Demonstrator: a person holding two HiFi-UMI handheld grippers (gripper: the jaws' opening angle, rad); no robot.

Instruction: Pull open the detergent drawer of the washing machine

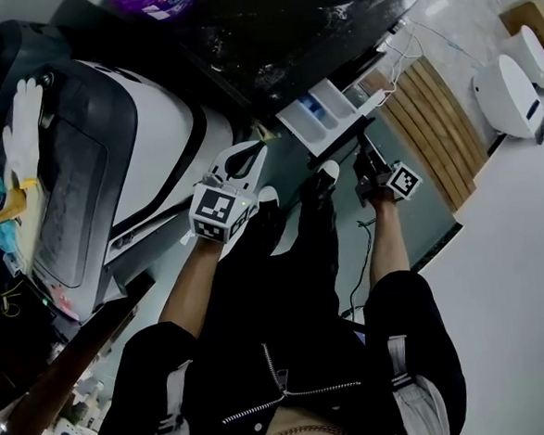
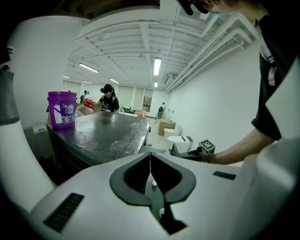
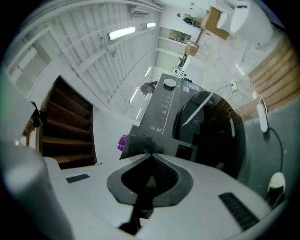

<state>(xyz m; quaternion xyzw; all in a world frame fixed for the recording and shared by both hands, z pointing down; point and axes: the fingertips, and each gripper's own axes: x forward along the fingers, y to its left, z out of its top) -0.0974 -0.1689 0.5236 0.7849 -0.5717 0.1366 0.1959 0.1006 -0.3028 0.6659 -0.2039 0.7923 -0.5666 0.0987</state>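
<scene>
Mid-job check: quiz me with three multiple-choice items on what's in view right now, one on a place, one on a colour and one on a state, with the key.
1. Where does the purple plastic tub stand relative to the black front-loading washing machine?
A) on the floor beside it
B) on its dark top
C) inside its door

2. What colour is the tray of the plastic detergent drawer?
A) red
B) yellow
C) white

3. How is the detergent drawer?
A) flush shut
B) pulled out
C) lying on the floor

Key:
1 B: the left gripper view shows the tub standing on the glossy dark top.
2 C: the head view shows a white tray with a pale blue compartment.
3 B: the tray juts out from the machine's front.
</scene>
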